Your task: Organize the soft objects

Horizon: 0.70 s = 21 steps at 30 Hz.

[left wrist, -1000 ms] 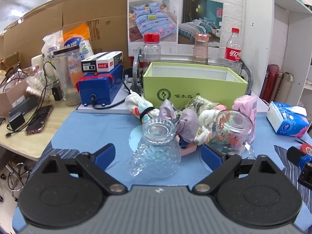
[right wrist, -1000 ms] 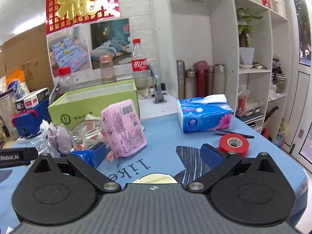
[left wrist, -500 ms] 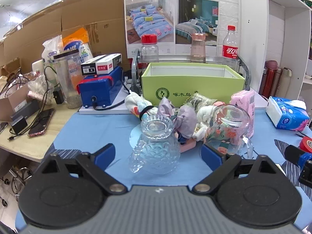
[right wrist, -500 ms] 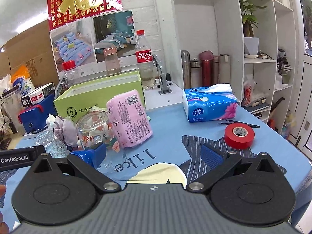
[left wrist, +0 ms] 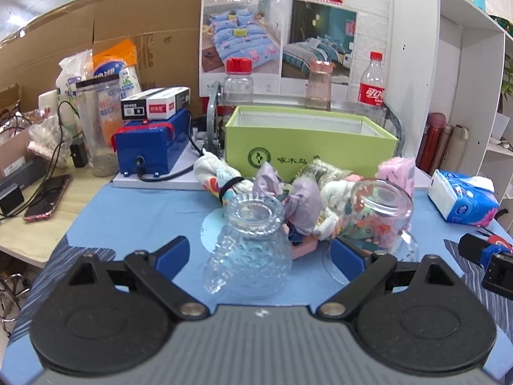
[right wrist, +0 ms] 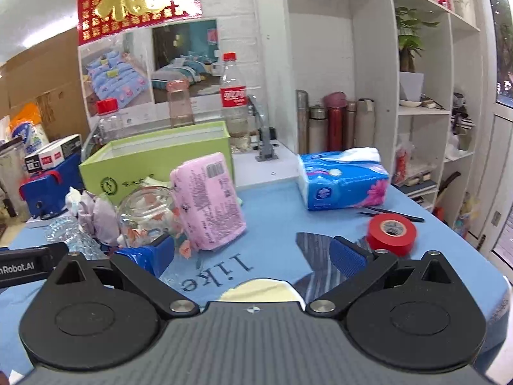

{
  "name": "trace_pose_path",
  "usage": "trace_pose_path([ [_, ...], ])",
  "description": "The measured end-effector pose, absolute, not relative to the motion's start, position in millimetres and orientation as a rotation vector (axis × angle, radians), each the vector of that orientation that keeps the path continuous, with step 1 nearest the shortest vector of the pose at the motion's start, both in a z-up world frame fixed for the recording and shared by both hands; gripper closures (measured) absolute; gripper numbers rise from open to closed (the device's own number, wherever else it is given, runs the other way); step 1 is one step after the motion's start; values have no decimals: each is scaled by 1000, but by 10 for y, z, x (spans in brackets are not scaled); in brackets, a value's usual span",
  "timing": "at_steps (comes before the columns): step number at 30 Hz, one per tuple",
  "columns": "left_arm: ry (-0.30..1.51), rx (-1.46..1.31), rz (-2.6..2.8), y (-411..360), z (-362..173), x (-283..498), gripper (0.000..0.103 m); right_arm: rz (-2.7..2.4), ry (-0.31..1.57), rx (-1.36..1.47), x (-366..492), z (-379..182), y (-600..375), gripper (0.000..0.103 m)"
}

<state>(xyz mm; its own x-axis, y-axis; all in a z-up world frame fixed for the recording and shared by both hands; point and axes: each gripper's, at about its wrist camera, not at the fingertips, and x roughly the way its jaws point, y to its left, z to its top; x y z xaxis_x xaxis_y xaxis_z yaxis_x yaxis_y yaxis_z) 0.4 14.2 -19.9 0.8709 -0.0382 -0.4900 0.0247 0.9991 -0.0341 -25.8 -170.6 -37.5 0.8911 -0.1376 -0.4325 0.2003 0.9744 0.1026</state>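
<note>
One red tape roll (right wrist: 391,234), right view only

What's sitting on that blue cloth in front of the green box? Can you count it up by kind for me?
Glass mugs: 2
Tissue packs: 2, pink, blue
Red tape roll: 1
Pile of soft fabric items: 1, pieces too tangled to count
Total: 6

Blue-clothed table (right wrist: 275,192) carries glass mugs (left wrist: 250,243), soft toys (left wrist: 298,195), tissue packs (right wrist: 340,183), perhaps tape (right wrist: 391,234).
</note>
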Motion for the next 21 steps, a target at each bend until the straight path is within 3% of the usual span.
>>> trace_pose_path([
  [13, 461, 95, -3, 450, -257, 98, 9, -163, 448, -4, -20, -377, -1591, 12],
  [21, 574, 106, -97, 503, -348, 79, 9, -134, 501, 2, 86, -424, -1593, 12],
])
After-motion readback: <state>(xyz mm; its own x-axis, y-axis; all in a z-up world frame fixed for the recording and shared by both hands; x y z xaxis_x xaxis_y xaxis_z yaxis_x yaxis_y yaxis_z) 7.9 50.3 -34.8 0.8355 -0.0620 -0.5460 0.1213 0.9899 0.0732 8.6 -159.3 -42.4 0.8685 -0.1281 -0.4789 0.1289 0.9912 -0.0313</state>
